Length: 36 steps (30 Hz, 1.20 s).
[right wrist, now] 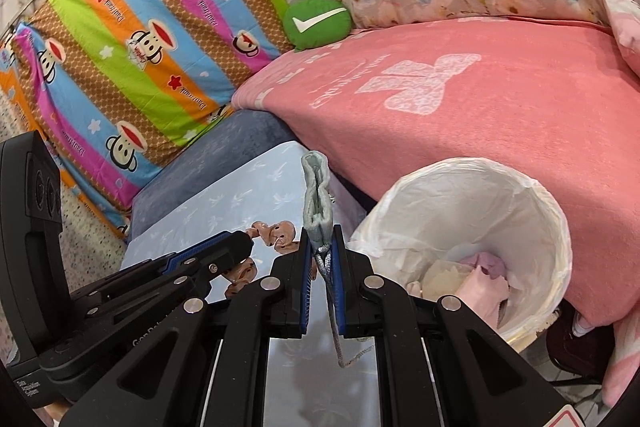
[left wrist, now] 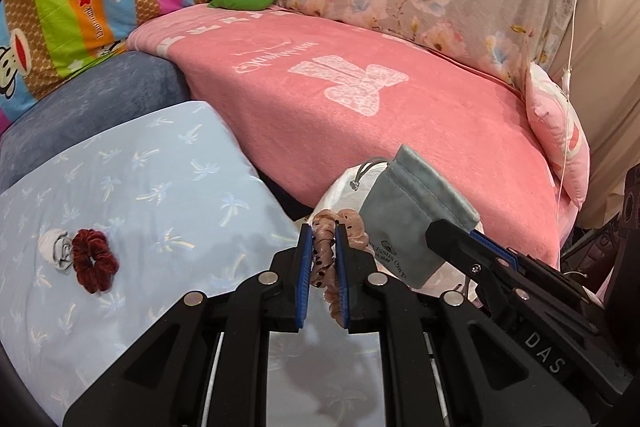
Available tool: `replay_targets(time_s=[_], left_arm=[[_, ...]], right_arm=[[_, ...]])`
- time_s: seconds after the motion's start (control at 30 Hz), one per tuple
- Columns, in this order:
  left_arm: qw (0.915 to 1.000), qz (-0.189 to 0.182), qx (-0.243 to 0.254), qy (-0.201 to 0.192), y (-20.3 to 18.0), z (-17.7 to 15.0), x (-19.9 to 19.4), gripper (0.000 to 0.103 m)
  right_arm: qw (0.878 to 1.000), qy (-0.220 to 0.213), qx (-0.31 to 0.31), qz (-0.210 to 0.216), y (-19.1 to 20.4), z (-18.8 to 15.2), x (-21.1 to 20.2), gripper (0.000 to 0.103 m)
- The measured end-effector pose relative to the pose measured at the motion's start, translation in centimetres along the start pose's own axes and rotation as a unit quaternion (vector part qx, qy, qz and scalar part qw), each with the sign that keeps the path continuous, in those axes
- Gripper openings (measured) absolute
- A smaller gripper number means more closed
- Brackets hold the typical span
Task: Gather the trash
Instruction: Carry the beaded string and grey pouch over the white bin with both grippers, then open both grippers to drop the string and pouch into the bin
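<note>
Left gripper (left wrist: 323, 227) clamped on pink dotted scrunchie (left wrist: 322, 259) — fabric bunched between blue pads. Right gripper (right wrist: 322, 229) clamped on grey drawstring pouch (right wrist: 318, 195), pouch standing upright above jaws, cord (right wrist: 334, 323) trailing below. Both held side by side, near white-lined trash bin (right wrist: 556, 227) at right, beside pink blanket (left wrist: 360, 115). Dark red scrunchie (left wrist: 95, 259) lies on light blue cushion (left wrist: 160, 187), left — white crumpled item (left wrist: 56, 247) touching it.

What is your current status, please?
Left hand-held gripper shut on scrunchie. Right hand-held gripper shut on pouch. Bin beside right, open. Red scrunchie remains.
</note>
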<state>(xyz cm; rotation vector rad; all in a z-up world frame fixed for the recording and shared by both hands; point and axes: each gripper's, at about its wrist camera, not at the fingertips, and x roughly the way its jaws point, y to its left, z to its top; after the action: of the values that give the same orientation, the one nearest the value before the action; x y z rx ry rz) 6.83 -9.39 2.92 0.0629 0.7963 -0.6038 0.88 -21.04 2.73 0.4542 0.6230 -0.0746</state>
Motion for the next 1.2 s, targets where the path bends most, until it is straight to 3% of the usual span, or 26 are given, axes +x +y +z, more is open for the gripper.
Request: replay_targets(time_s=[0.47,0.9,1.0,1.07,1.2], left_arm=[[0.9992,-0.022,0.028,0.015,-3.6,0.7,2.3,0.013],[0.9986,-0.029,0.033,0.03,-5.1,0.9,4.2,0.016],[0.9988,-0.026,0.031,0.026,-5.2,1.0,4.1,0.032],[0.9992,-0.021,0.029,0.019,-5.1,1.1,3.9,0.05],[0.9994,-0.013,0.031,0.012,-5.0,1.0,3.7,0.054]], right_arm=[[0.999,-0.011,0.035,-0.028,-4.9,0.0,-1.0,0.009],[0.998,-0.016,0.049,-0.04,-6.7,-0.1,-1.2,0.01],[0.998,-0.016,0.049,-0.042,-6.7,-0.1,-1.2,0.012],[0.998,-0.019,0.05,-0.045,-6.8,-0.1,-1.2,0.014],[0.997,-0.022,0.054,-0.049,-6.9,-0.1,-1.3,0.015]])
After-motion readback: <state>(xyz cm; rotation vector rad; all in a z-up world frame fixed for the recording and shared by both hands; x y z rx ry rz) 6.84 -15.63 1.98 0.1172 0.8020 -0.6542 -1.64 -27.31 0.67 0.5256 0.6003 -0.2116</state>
